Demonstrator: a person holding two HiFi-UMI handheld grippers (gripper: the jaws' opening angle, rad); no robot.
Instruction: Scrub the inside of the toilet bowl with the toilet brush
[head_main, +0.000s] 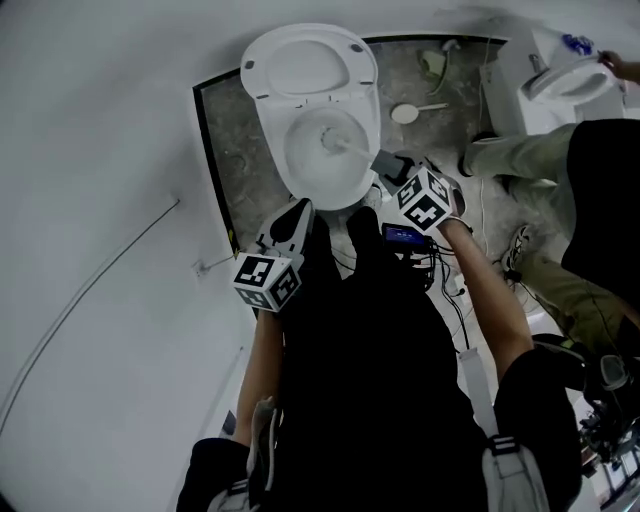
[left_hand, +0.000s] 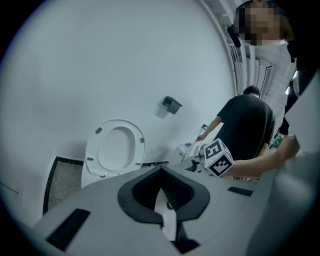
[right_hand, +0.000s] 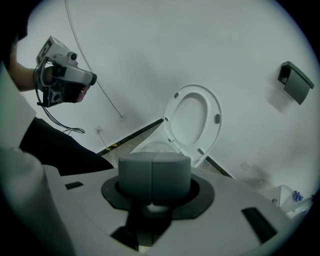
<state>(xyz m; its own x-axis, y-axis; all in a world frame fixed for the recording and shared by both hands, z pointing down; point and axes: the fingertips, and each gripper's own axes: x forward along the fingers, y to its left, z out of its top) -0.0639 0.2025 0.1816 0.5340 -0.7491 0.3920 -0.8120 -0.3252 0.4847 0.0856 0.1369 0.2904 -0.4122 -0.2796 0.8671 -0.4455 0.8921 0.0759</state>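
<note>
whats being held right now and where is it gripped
The right gripper holds the toilet brush by the upper end of its white handle. The left gripper holds nothing.

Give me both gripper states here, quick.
Left gripper: closed, nothing between its jaws.
Right gripper: closed on the toilet brush handle, with the brush head down in the toilet bowl.

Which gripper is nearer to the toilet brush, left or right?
Right. The right gripper holds the toilet brush by its handle at the rim of the toilet bowl; the left gripper hangs apart from it, outside the rim.
</note>
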